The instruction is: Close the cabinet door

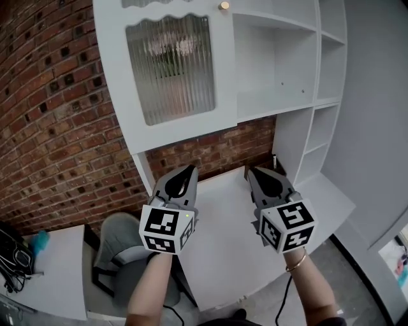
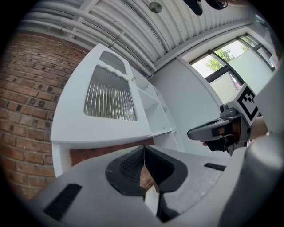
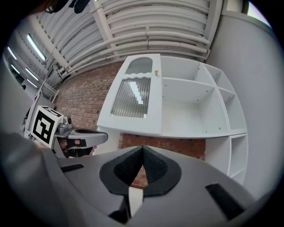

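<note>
**Head view:** we see the door [image 1: 172,70] apparently already shut, high above the left claw [image 1: 189,169] and right claw [image 1: 252,172], which hang over the worktop [image 1: 223,248].

**Left gripper view:** jaws pressed together, empty.

**Right gripper view:** likewise.

We should check the door is seated flush.

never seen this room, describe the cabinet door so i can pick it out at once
Find the white shelf unit against the brick wall. The cabinet door is the panel on its left side. It alone has a ribbed glass pane and a small brass knob; the bays beside it are open shelves.
</note>
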Motion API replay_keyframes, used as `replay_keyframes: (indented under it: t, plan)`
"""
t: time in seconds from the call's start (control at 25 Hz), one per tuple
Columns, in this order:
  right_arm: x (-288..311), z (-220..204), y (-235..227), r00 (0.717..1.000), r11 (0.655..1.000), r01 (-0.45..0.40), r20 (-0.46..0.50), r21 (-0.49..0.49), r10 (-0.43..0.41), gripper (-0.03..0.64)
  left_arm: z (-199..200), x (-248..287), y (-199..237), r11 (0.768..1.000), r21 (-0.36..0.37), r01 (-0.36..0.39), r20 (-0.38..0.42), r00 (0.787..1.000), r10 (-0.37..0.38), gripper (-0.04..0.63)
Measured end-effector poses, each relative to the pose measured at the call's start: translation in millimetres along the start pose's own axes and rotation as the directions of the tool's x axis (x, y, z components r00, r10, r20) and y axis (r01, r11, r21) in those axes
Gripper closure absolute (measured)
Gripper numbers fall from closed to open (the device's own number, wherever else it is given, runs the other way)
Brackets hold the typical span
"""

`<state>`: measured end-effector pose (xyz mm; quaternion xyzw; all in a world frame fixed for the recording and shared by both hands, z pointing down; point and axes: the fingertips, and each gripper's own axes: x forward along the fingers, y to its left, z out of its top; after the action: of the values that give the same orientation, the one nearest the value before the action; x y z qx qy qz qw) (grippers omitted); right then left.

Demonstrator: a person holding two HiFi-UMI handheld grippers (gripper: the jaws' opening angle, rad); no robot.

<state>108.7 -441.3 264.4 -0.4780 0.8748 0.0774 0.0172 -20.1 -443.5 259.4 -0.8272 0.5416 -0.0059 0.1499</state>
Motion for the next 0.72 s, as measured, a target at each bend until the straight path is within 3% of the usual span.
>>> replay_keyframes:
  t: [0.2, 0.72]
  plan:
    - [-15.2, -26.5, 14.1, 0.999, 0.999, 0.021, -0.041, 0.040, -0.019, 0.617, -32.4, -25.6, 2.7, 0.998, -0.056, 0.003, -0.036, 0.999, -0.005, 0.581]
    - [-57.9, -91.0, 60.3, 0.986, 0.988, 0.084, -0.153, 0.132, -0.063, 0.617, -94.0, -88.8, -10.9, 0.991, -0.119, 0.055, -0.123, 0.990, -0.069, 0.581]
